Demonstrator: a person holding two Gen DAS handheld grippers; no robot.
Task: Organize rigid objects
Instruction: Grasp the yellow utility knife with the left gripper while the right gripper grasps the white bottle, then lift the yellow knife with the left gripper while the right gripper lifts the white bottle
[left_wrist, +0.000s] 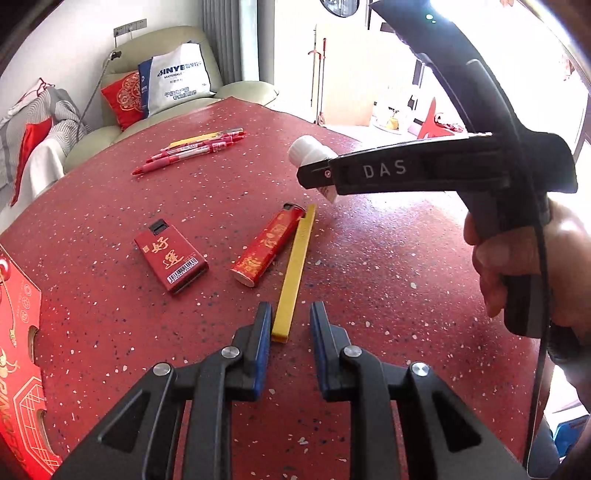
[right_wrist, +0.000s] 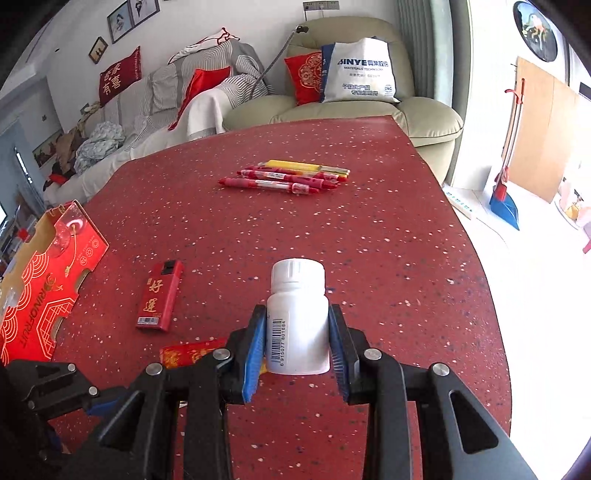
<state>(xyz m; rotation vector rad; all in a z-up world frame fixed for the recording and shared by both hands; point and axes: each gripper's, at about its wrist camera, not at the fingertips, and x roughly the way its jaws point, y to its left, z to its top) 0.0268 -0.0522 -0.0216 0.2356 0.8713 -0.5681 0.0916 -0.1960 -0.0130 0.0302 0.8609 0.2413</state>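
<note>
My right gripper (right_wrist: 297, 336) is shut on a white pill bottle (right_wrist: 297, 317) and holds it above the red speckled table (right_wrist: 369, 229); the bottle also shows in the left wrist view (left_wrist: 308, 149). My left gripper (left_wrist: 289, 325) is open and empty, just above the near end of a yellow stick (left_wrist: 295, 273). A red and gold lighter (left_wrist: 267, 245) lies beside the stick. A flat red box lighter (left_wrist: 170, 254) lies left of it, also in the right wrist view (right_wrist: 159, 295). Several red pens and a yellow one (right_wrist: 288, 177) lie together at the far side.
A red gift carton (right_wrist: 40, 280) stands at the table's left edge. A beige armchair (right_wrist: 347, 110) with a white bag and a sofa stand beyond the table. The table's right edge drops to a bright floor.
</note>
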